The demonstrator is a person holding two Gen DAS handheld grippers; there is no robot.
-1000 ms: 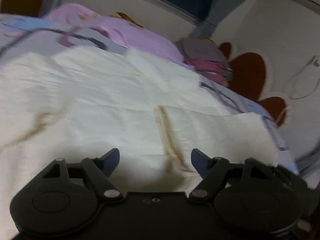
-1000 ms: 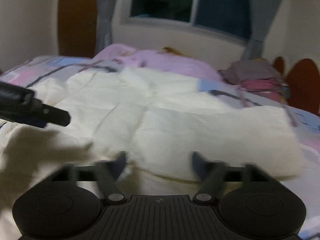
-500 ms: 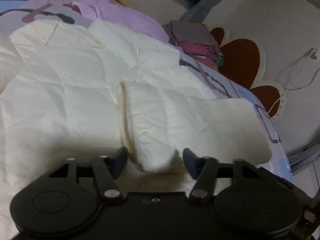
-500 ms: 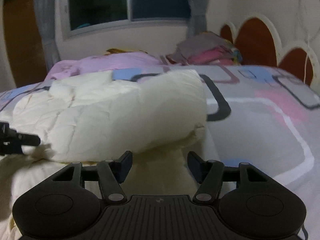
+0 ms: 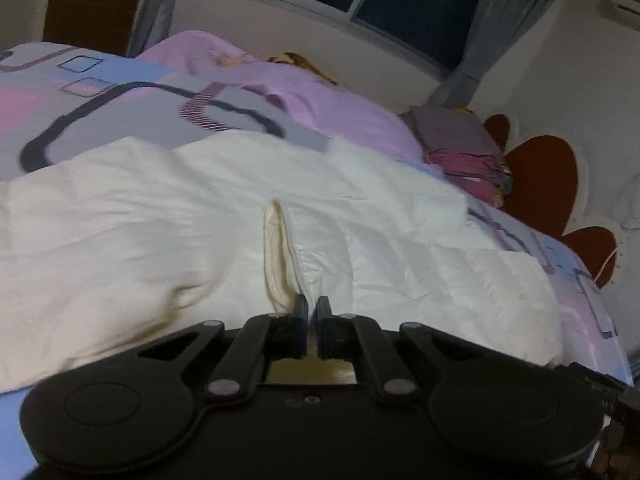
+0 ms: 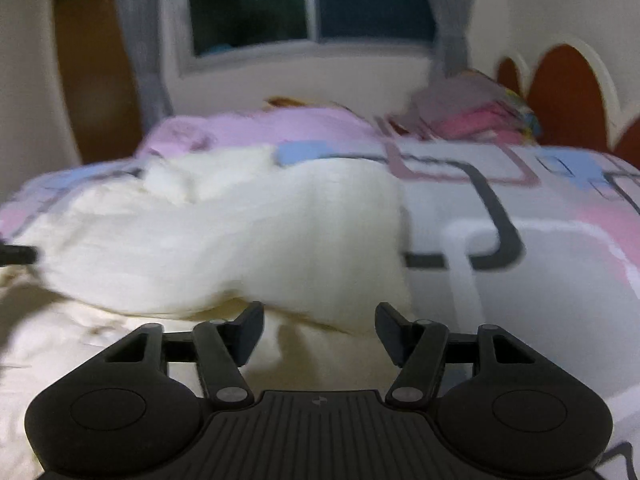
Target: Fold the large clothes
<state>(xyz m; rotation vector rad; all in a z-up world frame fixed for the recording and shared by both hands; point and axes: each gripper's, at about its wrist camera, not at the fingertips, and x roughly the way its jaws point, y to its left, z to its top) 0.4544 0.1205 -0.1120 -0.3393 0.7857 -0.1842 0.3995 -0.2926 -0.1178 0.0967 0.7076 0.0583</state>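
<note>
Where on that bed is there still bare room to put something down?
Bare sheet lies right of the cream garment, up to the headboard. It is crowded along the far side: pink bedding and a stack of folded clothes.

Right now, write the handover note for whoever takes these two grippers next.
Left gripper: shut on a fold of the cream garment at its near edge.
Right gripper: open, holding nothing, cream cloth between and below its fingers.
The garment lies spread and rumpled on the patterned bedspread; a folded stack of clothes sits by the headboard.
Done: one side pinched. Left: probably grip with the right, then lift and fold.
</note>
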